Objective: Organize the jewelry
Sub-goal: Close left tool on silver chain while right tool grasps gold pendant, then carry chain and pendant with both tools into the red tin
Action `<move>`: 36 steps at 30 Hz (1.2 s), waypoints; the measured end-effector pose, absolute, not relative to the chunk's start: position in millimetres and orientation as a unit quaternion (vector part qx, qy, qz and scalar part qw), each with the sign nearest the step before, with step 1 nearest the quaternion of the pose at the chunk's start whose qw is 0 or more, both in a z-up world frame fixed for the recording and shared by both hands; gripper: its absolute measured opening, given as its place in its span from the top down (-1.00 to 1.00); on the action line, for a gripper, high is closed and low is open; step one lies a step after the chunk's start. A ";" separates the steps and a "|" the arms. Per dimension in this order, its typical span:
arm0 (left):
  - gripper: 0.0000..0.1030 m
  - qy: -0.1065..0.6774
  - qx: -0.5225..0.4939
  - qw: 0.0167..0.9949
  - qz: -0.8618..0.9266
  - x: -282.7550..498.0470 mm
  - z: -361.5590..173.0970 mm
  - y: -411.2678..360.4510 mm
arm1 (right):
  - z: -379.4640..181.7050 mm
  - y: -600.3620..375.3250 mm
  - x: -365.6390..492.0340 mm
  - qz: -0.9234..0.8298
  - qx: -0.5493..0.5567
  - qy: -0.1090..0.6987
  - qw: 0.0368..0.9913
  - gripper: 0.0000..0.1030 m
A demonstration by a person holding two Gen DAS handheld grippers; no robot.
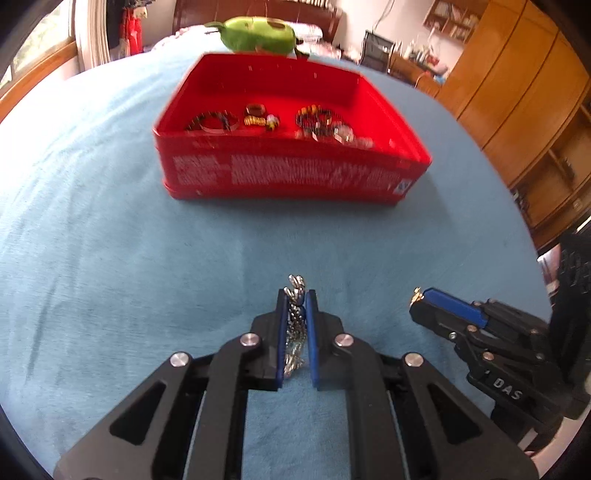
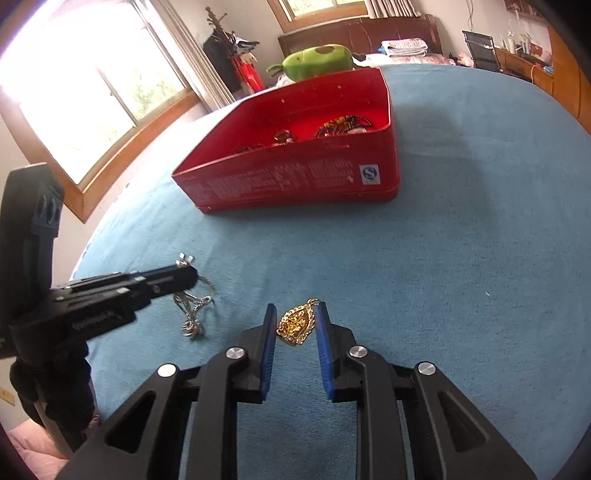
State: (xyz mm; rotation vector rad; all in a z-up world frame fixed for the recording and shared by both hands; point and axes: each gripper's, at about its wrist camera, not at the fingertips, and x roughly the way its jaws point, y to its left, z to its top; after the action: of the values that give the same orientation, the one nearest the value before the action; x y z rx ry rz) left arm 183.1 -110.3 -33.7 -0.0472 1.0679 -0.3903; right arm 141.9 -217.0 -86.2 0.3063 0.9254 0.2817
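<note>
We hold 1 silver chain [image 1: 295, 325] bunched in the left gripper [image 1: 296, 295], jaws narrow on it, its tail dangling to the blue cloth [image 2: 443, 277]; 1 gold pendant [image 2: 296, 326] sits point-down between the right gripper [image 2: 296, 317], jaws part-open, grip uncertain; 1 red tin [image 1: 295, 177] lies straight ahead of both, well apart, several rings and bangles inside.

**Clearance Around the Tin**

You have bare blue cloth [image 1: 122, 236] between both grippers and the red tin [image 1: 291, 177]. The tin's near wall stands upright across your path; its top is open. A green plush toy [image 1: 260, 35] sits just behind its far wall. Left gripper [image 2: 184, 275] occupies the space just beside right gripper [image 2: 295, 325].
</note>
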 end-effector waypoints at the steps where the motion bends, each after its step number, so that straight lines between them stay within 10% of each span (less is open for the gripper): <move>1: 0.85 0.501 -0.028 0.844 -0.187 181.2 -28.6 -106.6 | -85.4 -217.2 141.8 0.136 0.148 0.443 0.874 0.59; 36: 0.85 0.392 -0.065 0.894 -0.206 256.2 87.9 -99.0 | 20.3 -216.7 252.8 0.143 0.141 0.394 0.897 0.59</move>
State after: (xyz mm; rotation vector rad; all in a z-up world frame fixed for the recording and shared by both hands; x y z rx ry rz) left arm 256.2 -99.0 87.9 -0.1358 0.8129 -0.4282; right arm 252.8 -216.7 20.3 0.2913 0.8164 0.2972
